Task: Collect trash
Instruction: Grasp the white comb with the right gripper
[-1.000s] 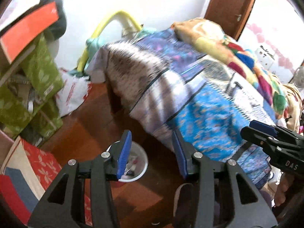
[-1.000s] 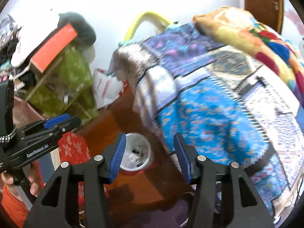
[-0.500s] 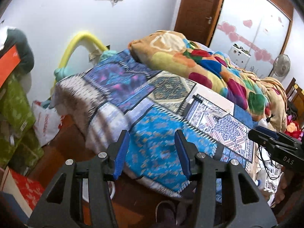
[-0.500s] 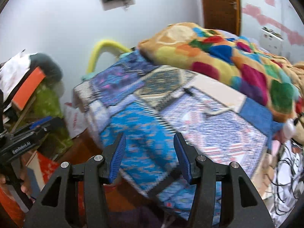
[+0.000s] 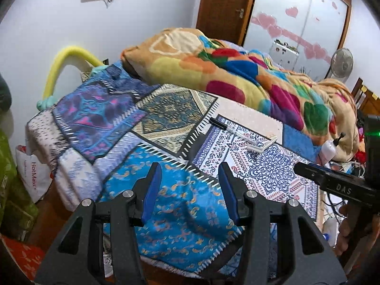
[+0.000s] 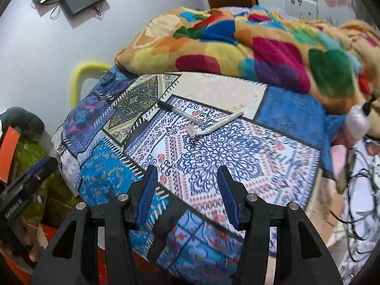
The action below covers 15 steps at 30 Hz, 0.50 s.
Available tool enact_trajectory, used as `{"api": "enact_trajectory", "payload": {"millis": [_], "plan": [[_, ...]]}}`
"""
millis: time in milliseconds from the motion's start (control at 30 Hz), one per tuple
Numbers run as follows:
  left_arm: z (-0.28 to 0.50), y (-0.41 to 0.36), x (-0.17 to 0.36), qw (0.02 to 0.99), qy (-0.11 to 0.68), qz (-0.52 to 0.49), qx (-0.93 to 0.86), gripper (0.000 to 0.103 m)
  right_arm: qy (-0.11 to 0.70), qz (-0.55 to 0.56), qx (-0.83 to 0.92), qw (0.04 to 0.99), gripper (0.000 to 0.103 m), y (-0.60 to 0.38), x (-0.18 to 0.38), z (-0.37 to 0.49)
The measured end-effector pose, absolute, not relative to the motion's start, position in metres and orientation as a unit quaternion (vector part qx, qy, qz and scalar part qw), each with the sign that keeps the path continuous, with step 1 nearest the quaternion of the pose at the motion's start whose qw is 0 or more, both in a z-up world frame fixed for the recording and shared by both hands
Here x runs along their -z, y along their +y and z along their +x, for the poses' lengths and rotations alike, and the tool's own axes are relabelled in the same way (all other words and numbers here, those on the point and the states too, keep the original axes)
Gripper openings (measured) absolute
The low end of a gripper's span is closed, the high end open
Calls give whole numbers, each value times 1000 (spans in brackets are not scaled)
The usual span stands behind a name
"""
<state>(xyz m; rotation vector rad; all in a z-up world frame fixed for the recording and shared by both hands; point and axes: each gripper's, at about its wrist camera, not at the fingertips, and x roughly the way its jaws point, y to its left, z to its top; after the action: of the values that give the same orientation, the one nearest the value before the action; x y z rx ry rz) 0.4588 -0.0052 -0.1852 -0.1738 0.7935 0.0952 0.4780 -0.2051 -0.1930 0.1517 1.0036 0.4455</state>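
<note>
A pen with a black cap [image 5: 228,128] and a white disposable razor [image 5: 262,145] lie side by side on the patchwork bed cover [image 5: 166,204]. My left gripper [image 5: 189,168] hovers open over the near blue patch, short of both items, with nothing between its fingers. In the right wrist view the pen [image 6: 180,112] and razor [image 6: 213,125] lie ahead of my right gripper [image 6: 187,171], which is open and empty above the white-and-blue patterned patch. Each gripper shows in the other's view: the right gripper [image 5: 332,182], and the left gripper [image 6: 28,178].
A bright folded blanket [image 5: 237,71] fills the far side of the bed. A white pump bottle [image 5: 329,150] leans at its right end, above tangled cables [image 6: 361,190]. Green boxes [image 5: 9,190] and a white plastic bag [image 5: 33,173] stand on the floor at left.
Both views have swung from the floor and its white bin up onto the bed. The pen and razor have come into view. Both grippers stay open.
</note>
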Motion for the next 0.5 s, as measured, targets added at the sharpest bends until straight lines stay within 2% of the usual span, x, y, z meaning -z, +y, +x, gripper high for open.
{"api": "enact_trajectory", "payload": {"millis": [233,300,433,500], "plan": [[494,-22,214,913,406,-32,-21,49,482,84,-231,841,46,-182,218,516],[502,-23,221,909,415,-32,-13,49,476,64,-227,848,40,-173,223,525],[518,-18,233,902,429,-45,-7,50,475,17,-233,849,36,-158,236,540],[526,-15,238,900,434,-48,-13,52,481,-16,-244,842,25,-152,245,544]]}}
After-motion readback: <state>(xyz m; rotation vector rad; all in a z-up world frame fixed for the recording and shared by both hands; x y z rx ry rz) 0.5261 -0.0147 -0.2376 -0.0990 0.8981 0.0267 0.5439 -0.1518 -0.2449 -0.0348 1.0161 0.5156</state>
